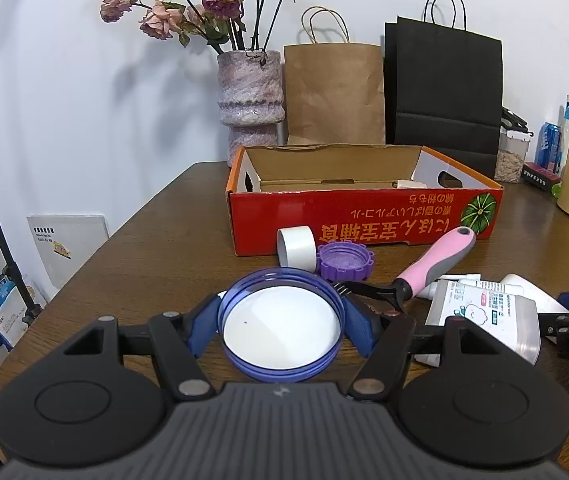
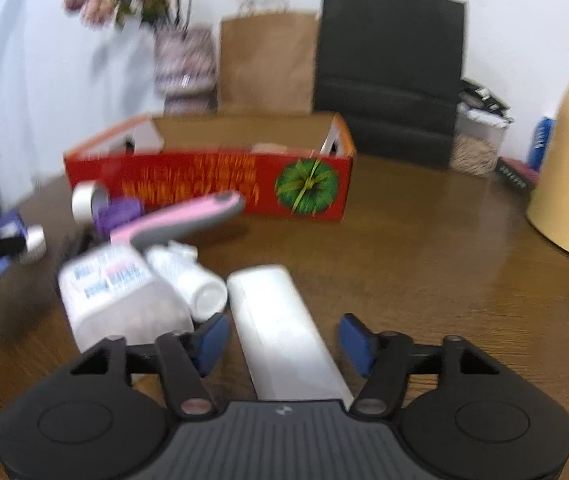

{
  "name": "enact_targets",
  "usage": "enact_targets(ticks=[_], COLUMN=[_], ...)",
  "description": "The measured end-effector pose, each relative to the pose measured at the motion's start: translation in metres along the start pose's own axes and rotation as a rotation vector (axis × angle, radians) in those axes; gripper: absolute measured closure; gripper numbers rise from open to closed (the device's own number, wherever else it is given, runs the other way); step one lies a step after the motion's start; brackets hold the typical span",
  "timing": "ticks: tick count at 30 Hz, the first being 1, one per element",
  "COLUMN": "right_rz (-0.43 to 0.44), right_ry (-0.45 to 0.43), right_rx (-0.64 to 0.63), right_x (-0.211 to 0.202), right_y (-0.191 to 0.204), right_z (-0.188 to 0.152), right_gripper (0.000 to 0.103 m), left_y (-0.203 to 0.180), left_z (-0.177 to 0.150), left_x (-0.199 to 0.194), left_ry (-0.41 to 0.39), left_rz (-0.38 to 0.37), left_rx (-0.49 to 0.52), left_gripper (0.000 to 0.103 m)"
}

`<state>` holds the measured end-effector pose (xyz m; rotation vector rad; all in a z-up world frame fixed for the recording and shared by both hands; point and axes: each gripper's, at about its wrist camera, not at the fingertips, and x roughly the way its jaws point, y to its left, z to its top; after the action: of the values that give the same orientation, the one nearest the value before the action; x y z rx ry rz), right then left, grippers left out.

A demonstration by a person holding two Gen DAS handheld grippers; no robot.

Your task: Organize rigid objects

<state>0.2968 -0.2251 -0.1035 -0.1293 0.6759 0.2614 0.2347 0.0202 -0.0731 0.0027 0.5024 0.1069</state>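
Left tongs (image 1: 280,330) pinch the blue lid (image 1: 280,326); right tongs (image 2: 284,344), spread, straddle the white box (image 2: 280,328), lengthwise toward the red carton (image 2: 208,184).

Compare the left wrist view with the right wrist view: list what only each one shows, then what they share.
Only the left wrist view: the round blue-rimmed lid with a white inside, clamped between the left gripper's pads.

Only the right wrist view: the long white rectangular box lying between the right gripper's pads, with a gap on its right side.

Both: the red cardboard box, pink-handled brush, purple ridged cap, white tape roll and brown wooden table.
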Motion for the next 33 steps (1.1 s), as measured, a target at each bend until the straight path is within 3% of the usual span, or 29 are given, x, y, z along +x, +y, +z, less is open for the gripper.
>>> enact_targets(ticks=[3,6,20,33], right_rz=[0.050,0.048,0.040,0.047], right_ry=[0.008,0.000,-0.089,-0.174], right_rx=[-0.005,-0.025,0.007,0.016], right_x=[0.001,-0.001,-0.019,-0.025], right_y=[-0.005,-0.003,-0.004,0.000], right_z=[0.000,-0.001,0.006,0.042], right_gripper=[0.054,0.056,0.057,0.057], left_y=[0.001,0.000,-0.006,-0.017], left_z=[0.000,0.001,0.019,0.050], left_x=[0.001,0.000,-0.006,0.003], left_ry=[0.006,0.004,-0.032,-0.064], left_rz=[-0.007,-0.009,-0.016,-0.025], left_rx=[-0.003,-0.003,0.002,0.006], left_gripper=[0.035,0.035,0.035,0.036])
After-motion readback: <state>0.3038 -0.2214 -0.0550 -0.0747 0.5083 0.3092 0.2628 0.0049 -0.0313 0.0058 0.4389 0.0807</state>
